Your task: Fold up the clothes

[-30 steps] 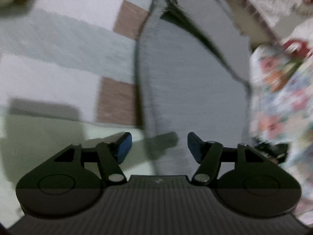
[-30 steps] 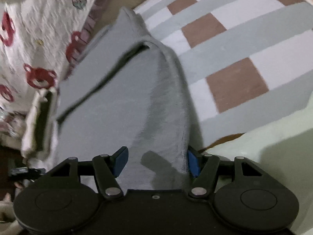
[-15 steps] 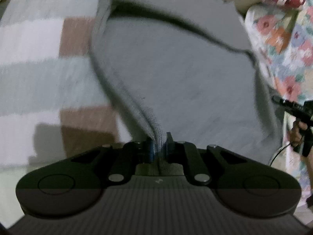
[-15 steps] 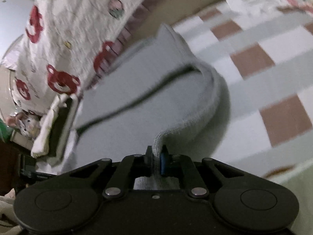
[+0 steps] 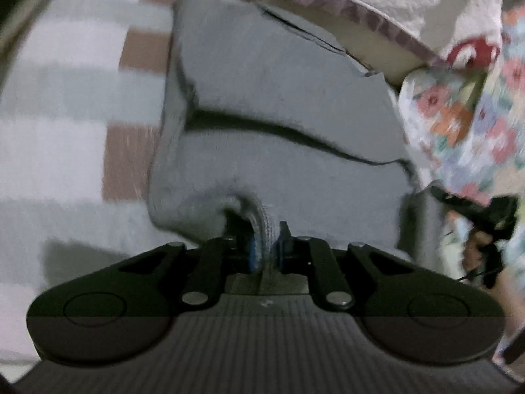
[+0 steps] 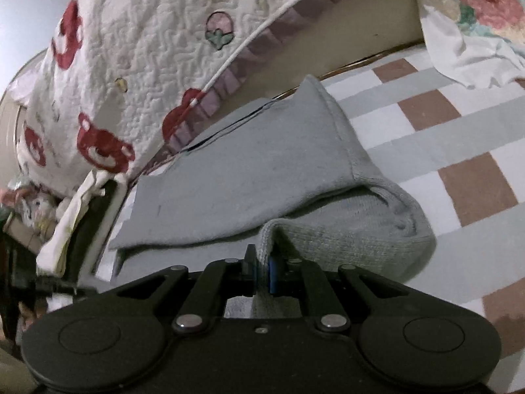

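Your right wrist camera gives the sharp record: the grey garment (image 6: 262,167) lies folded on the checked bedsheet (image 6: 459,151) of white, pale grey and brown squares, its far end reaching the foot of a quilted white blanket (image 6: 137,65) printed with red bears. Only this view shows the floral cloth (image 6: 472,16) bunched at the far right corner of the sheet and the clutter of pale fabric (image 6: 75,216) off the garment's left edge.

Your left wrist camera, blurred by motion, offers what the other lacks: a dark fold line running across the garment (image 5: 279,98), the sheet (image 5: 65,105) stretching away on the left, a floral-print fabric (image 5: 466,118) on the right, and, at the right margin, a dark handle with part of a hand (image 5: 479,246) around it.

You hold both tools low and nearly level with the bed, pointed toward the blanket. Your left gripper (image 5: 265,246) is clamped on a ribbed hem of the garment, blue pads pressed to the cloth. Your right gripper (image 6: 262,266) likewise pinches a ribbed edge, which rises in a small peak between the closed fingers.

The garment is a soft grey knit, doubled over, its near layer rolled into a rounded bulge at the right, where the ribbing shows plainly.
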A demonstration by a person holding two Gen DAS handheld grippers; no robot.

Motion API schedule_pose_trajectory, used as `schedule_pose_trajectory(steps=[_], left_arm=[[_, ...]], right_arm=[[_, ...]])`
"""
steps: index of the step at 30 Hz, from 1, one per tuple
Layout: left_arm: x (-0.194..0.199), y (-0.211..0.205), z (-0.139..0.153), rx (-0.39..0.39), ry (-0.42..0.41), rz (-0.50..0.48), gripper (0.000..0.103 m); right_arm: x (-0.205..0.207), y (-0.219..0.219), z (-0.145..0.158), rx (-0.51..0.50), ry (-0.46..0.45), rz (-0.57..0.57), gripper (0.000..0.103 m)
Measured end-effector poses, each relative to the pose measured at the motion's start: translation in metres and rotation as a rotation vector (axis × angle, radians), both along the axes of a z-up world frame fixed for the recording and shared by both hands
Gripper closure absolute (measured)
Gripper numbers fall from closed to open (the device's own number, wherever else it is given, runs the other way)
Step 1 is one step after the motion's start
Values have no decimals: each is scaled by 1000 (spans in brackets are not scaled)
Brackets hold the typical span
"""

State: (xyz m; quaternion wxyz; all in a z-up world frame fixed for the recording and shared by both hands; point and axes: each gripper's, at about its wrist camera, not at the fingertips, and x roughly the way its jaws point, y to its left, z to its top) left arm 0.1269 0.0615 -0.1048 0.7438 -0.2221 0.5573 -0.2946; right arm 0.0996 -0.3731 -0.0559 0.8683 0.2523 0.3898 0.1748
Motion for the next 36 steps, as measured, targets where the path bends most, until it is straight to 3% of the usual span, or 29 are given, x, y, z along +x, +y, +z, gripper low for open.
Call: schedule_pose_trajectory(steps=[3, 4, 7, 9, 12, 14, 15, 18, 21, 24, 25, 26, 27, 30, 33, 36], left_arm=[[-7, -2, -13, -33, 116, -49, 65], [-12, -7, -12, -23, 108, -95, 59], [-30, -27, -2, 52, -28, -250, 48], [-40, -39, 2, 117, -129, -327, 47], [-42, -48, -3, 182, -187, -352, 47], [-40, -50, -8, 169, -184, -335, 47], [-37, -50, -12, 151, -170, -326, 45], [-33, -52, -18, 120, -155, -315, 41], [-32, -52, -24, 95, -155, -334, 40], [-32, -57, -24, 82, -172, -360, 47], [-32, -59, -23, 83, -184, -371, 73], [-32, -60, -22, 85, -195, -383, 89], [-32, -63, -20, 108, -211, -396, 93], [-39, -81, -11, 281, -267, -452, 93], [-48, -92, 13, 324, -394, -478, 93], [-45, -87, 28, 282, -402, -408, 93]], right_arm=[[-9, 0, -4, 32, 10, -11, 90], [-13, 0, -5, 43, 14, -15, 90], [-22, -1, -9, 75, 24, -26, 89], [-28, -1, -12, 96, 31, -33, 81], [-36, -1, -18, 98, 60, -54, 62], [-39, 0, -22, 81, 83, -66, 61], [-40, 1, -23, 71, 88, -65, 56], [-40, 11, -22, -27, 78, -27, 45], [-37, 25, -23, -144, 60, 21, 44], [-32, 34, -20, -169, 5, 35, 44], [-31, 37, -18, -174, -15, 38, 44], [-29, 40, -17, -179, -35, 42, 67], [-28, 43, -16, -184, -54, 45, 93], [-27, 63, 11, -248, -160, 66, 94], [-20, 87, 48, -290, -247, 90, 94], [-8, 85, 52, -318, -252, 41, 94]])
